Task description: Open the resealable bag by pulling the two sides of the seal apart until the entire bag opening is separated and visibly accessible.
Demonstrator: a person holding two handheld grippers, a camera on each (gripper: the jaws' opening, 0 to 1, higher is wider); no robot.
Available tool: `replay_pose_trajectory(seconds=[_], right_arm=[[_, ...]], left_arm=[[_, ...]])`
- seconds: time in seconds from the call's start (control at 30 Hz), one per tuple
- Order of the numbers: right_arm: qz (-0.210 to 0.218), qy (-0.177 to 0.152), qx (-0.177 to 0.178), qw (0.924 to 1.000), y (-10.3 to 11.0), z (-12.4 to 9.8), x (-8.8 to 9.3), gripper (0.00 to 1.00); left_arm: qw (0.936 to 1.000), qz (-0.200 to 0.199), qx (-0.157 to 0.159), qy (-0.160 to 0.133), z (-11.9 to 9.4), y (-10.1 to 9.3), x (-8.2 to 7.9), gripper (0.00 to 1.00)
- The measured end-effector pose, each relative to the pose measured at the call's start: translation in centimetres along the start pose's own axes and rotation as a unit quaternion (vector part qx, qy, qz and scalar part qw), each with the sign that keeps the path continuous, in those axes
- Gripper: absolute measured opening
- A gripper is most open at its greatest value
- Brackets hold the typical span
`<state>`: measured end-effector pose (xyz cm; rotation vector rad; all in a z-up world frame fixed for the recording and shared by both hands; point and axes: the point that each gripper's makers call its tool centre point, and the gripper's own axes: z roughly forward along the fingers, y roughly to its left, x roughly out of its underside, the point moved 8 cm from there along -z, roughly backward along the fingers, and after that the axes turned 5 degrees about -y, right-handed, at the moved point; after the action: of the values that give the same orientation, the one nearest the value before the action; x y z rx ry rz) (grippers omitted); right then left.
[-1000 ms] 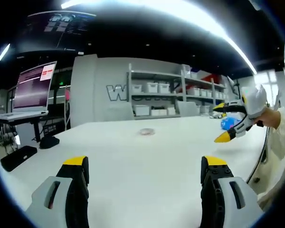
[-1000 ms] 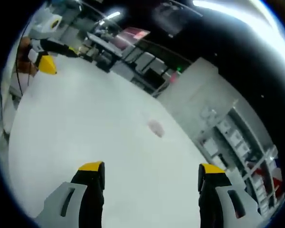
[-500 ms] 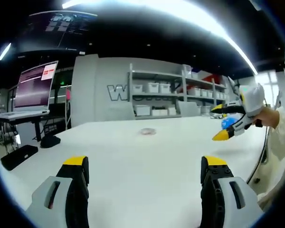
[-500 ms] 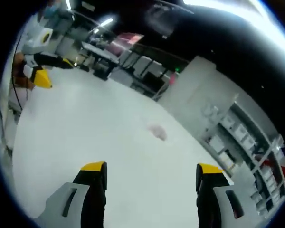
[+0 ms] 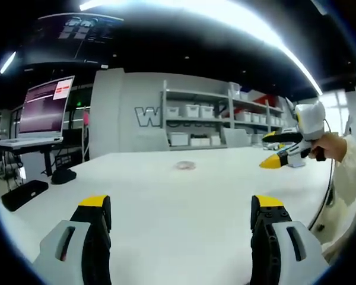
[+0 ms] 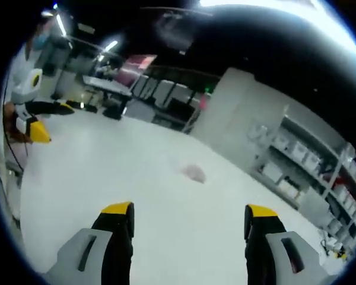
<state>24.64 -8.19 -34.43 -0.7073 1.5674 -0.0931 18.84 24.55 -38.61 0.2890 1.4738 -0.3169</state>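
Bag (image 5: 184, 165) is lying flat and far off on the table (image 5: 166, 202), risking a slipping pinch while both the left gripper (image 5: 181, 211) and right gripper (image 6: 187, 219) are gaping wide, empty.

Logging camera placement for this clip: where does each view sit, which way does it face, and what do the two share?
Left gripper view: rides the left tool, low over the white table, facing the shelving; its own open jaws show, and the right tool in a hand.
Right gripper view: rides the right tool, rolled, facing across the table; its own open jaws show, and the left tool.
Shared: the small resealable bag, table, shelving.
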Motion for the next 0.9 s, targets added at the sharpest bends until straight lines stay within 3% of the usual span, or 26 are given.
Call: replay_pose_trajectory(seconds=[0.43,0.9], right_arm=[[0.042,-0.028,0.016,0.9986,-0.8,0.6,-1.2,0.76],[0.047,-0.033,0.020,0.9982,-0.6,2.4,-1.4,0.75]], left_arm=[[1.0000,0.000,-0.001,-0.002,-0.1,0.2,0.0,0.97],[1.0000,0.004,0.000,-0.004,-0.2,0.2,-0.4,0.97]])
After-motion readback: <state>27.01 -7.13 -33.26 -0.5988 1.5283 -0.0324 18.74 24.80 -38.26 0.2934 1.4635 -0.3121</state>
